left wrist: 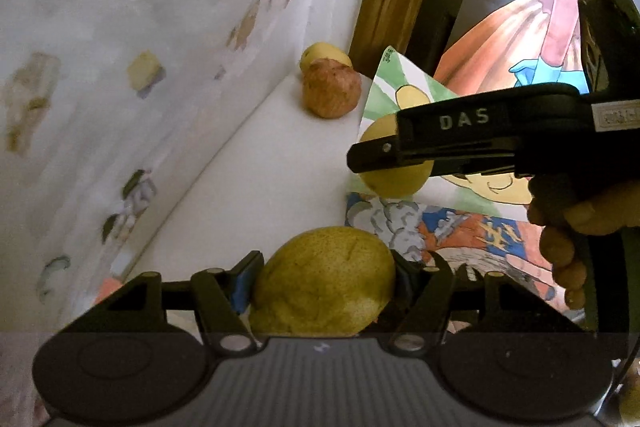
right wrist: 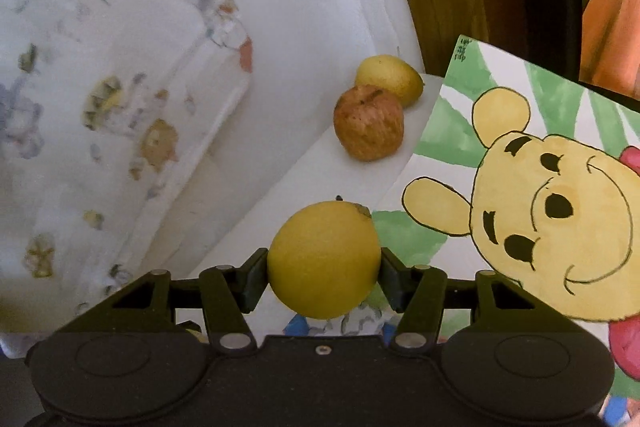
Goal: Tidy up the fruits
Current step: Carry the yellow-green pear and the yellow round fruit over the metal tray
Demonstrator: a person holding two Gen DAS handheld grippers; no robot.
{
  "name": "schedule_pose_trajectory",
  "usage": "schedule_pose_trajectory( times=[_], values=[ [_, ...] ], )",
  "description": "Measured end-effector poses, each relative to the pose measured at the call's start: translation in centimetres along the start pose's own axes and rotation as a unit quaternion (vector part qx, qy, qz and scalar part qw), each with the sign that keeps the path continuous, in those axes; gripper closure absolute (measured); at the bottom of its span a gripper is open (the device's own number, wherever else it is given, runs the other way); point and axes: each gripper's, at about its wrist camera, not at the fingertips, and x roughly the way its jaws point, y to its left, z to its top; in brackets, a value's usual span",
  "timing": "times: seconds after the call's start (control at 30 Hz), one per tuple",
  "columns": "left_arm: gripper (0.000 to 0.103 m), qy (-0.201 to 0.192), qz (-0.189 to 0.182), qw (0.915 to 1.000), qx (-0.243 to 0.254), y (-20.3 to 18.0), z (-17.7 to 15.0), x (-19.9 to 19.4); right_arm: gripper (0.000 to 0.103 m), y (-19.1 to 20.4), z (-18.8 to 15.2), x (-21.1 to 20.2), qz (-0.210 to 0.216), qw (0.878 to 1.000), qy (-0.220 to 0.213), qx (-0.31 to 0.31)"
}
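Left wrist view: the left gripper (left wrist: 324, 287) at lower centre has its jaws closed on a speckled yellow-green pear (left wrist: 324, 283). At right of the frame, the right gripper (left wrist: 390, 157), held by a hand (left wrist: 564, 231), carries a yellow lemon (left wrist: 394, 183) above a bear drawing (left wrist: 384, 95). A red apple (left wrist: 331, 91) and a yellow fruit (left wrist: 325, 54) touching it lie at upper centre on the white desk (left wrist: 256, 167).

Right wrist view: the right gripper (right wrist: 324, 277) has its jaws pressed on both sides of the lemon (right wrist: 324, 259) at lower centre. The apple (right wrist: 369, 123) and yellow fruit (right wrist: 390, 75) sit at upper centre, just left of the bear drawing (right wrist: 540, 203); patterned cloth (right wrist: 100, 87) fills the left.
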Motion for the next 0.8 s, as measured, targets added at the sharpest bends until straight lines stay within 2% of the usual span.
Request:
schedule_pose_trajectory(
  times=[0.4,0.57,0.8],
  values=[
    [0.034,-0.022,0.004,0.9998,0.000,-2.5,-0.3,-4.6,0.044,-0.1,-3.5,-10.7,0.002,0.998,-0.061,0.010],
    [0.034,-0.029,-0.002,0.9996,0.007,-4.0,-1.1,-6.7,0.044,-0.7,-6.4,-15.8,-0.024,0.997,-0.077,0.005],
    [0.034,-0.017,-0.013,0.9997,0.014,-5.7,-2.9,-9.7,0.044,-1.3,-11.1,-21.0,-0.055,0.996,-0.073,0.004]
  ],
)
